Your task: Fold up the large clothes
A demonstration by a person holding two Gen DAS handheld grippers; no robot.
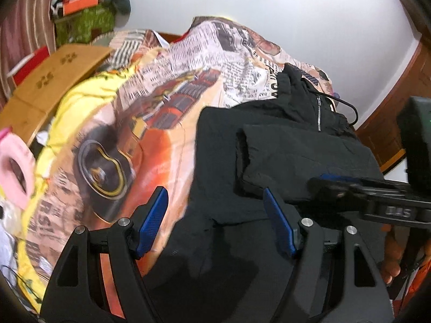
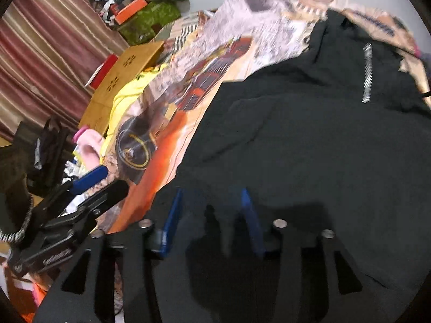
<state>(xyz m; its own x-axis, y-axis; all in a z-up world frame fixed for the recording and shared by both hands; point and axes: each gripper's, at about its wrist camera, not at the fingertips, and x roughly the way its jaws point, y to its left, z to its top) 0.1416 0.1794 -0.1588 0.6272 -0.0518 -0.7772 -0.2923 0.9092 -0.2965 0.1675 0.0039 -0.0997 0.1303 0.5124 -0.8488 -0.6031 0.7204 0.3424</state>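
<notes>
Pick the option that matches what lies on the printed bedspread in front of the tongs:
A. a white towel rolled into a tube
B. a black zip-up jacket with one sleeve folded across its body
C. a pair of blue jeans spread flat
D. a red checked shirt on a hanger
B: the black jacket lies on the bedspread, its silver zipper showing near the collar and a sleeve laid over the body.
</notes>
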